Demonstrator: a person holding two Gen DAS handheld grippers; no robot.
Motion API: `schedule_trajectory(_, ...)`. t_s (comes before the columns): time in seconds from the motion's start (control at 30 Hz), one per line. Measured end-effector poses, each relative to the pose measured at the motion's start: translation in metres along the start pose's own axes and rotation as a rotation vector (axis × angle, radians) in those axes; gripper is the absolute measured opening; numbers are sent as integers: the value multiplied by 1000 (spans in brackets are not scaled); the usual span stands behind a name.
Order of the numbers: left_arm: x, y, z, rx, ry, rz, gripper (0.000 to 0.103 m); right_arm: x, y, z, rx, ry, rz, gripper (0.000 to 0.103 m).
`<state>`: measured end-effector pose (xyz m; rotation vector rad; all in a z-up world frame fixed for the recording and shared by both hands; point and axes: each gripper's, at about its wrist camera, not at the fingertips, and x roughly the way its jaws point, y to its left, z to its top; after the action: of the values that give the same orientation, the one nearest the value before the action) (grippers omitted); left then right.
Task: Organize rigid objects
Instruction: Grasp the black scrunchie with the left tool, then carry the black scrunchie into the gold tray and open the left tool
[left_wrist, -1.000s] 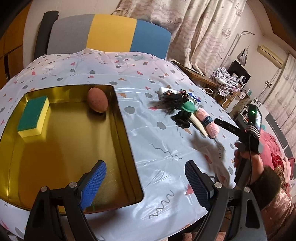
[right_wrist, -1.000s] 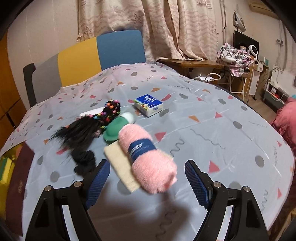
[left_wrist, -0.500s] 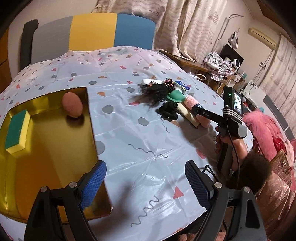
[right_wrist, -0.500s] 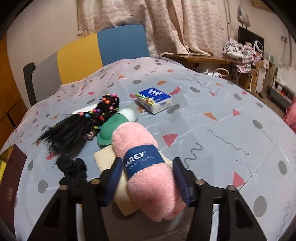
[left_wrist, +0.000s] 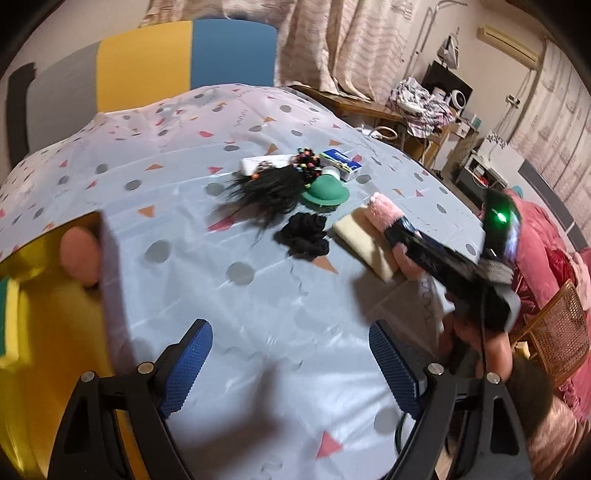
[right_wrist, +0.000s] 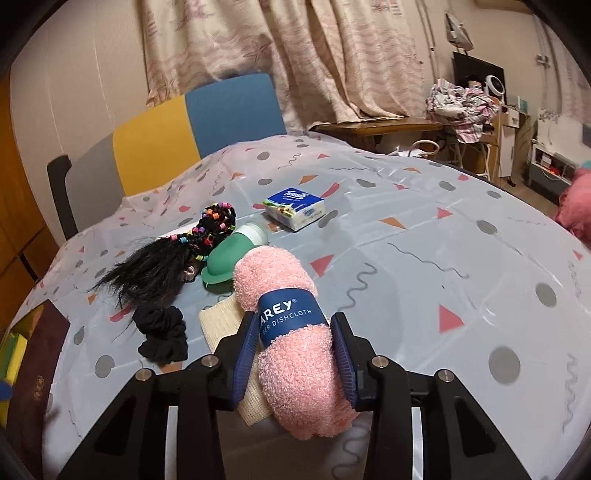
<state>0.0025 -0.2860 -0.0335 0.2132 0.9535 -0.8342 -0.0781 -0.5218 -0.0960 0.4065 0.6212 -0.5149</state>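
Your right gripper (right_wrist: 295, 354) fingers pinch the pink dishcloth roll (right_wrist: 291, 332), left gripper (left_wrist: 291, 365) fingers spread empty; most clutter awaits the gold tray (left_wrist: 48, 332) at lower left.

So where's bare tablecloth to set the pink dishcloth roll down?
Free: the wide stretch right of the pink dishcloth roll, and between the black scrunchie and the gold tray. Crowded: around the green hat, wig and tissue pack.

Warm, dim indoor light. Left wrist view: motion blur throughout, gold tray (left_wrist: 44, 332) smeared; soft sheen on plastic tablecloth (left_wrist: 258, 295); green indicator light (left_wrist: 498, 216) flares. Right wrist view: sharper; soft shadows beneath items on tablecloth. Both: strong fisheye bowing, black vignette at corners.
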Motion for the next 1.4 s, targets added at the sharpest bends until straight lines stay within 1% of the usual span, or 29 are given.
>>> schedule_trajectory(0.1, 21, -7, 17, 13, 11, -18, 88, -2, -5, -6, 33, -9, -2, 41)
schedule_trajectory(0.23, 55, -14, 38, -4, 30, -55, 88, -6, -8, -9, 48, -40, -16, 41)
schedule_trajectory(0.33, 82, -13, 51, -38, 50, -53, 88, -5, -9, -10, 50, -41, -18, 41)
schedule_trajectory(0.4, 101, -11, 59, -57, 63, -26, 88, -3, -9, -11, 50, -37, -18, 41)
schedule_trajectory(0.5, 122, -7, 66, -91, 80, -5, 88, -3, -10, -11, 51, -40, -16, 41)
schedule_trajectory(0.63, 142, 0, 73, -150, 77, -33, 88, -2, -10, -11, 55, -39, -14, 41)
schedule_trajectory(0.73, 149, -2, 75, -145, 66, -41, 87, -2, -10, -12, 58, -37, -10, 41)
schedule_trajectory(0.8, 151, -5, 72, -110, 54, 3, 78, -2, -11, -12, 62, -37, -7, 41)
schedule_trajectory(0.87, 148, -5, 69, -96, 38, 32, 53, -1, -12, -12, 64, -37, -6, 41)
schedule_trajectory(0.93, 146, -1, 67, -99, 37, 29, 38, -1, -12, -12, 64, -36, -5, 41)
schedule_trajectory(0.97, 144, 2, 65, -108, 38, 18, 33, -1, -12, -12, 63, -36, -7, 41)
schedule_trajectory(1.07, 137, 10, 58, -128, 37, 0, 29, -1, -12, -12, 60, -37, -11, 41)
schedule_trajectory(1.3, 115, 20, 33, -165, 24, -38, 26, 0, -9, -13, 47, -37, -26, 41)
schedule_trajectory(1.4, 103, 26, 21, -211, 24, -76, 24, 0, -8, -13, 41, -35, -33, 41)
